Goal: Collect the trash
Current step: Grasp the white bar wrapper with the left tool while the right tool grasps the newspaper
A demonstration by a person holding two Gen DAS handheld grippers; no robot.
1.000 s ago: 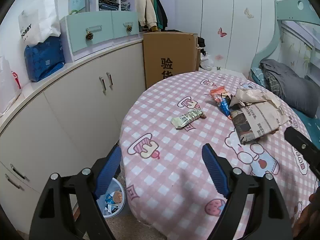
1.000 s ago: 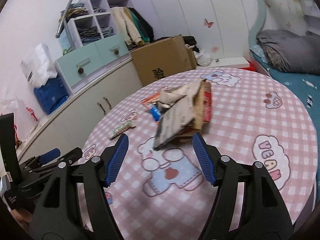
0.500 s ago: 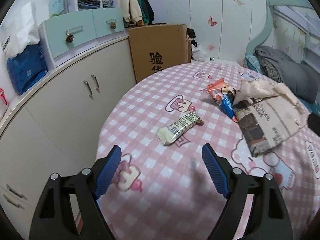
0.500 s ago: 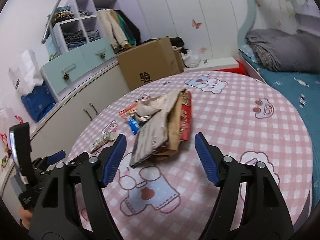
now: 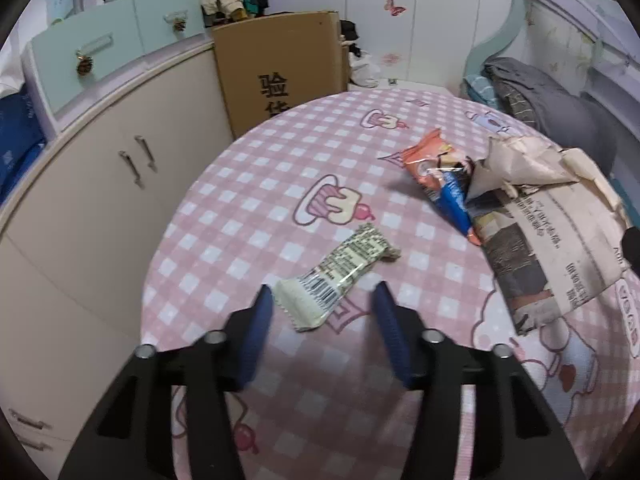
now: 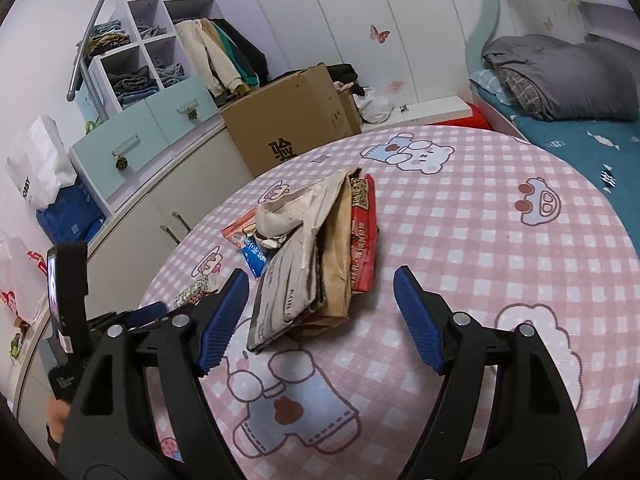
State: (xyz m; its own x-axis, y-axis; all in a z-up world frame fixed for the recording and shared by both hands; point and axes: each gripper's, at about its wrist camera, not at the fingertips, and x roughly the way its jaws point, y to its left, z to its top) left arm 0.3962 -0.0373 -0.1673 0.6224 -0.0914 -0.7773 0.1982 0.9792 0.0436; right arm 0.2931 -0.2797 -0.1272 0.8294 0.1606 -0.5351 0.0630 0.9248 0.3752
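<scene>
Plainly the weak spot is the grip on the pale snack wrapper [image 5: 338, 278]. It lies flat on the pink checked table [image 5: 256, 184], and only its near end sits between the blue fingers [image 5: 256, 332] of the left gripper [image 5: 322, 312], which stand at a middling gap and do not yet press on it. If they close at this height, I judge they may pinch air or catch only the crimped edge, so the light film slides out or skids toward the table rim close by. The right gripper [image 6: 320, 300] stands wide, holding nothing, its fingers either side of the near end of the pile of newspaper and packets [image 6: 316, 252]; a bite on such a loose stack could lift the top sheet alone and scatter the rest.

Against the earlier frames, the left gripper has come forward and down over the table until the wrapper reaches between its fingers, and its jaws have just been closing. The right gripper has edged nearer the pile while its jaws have been opening.
</scene>
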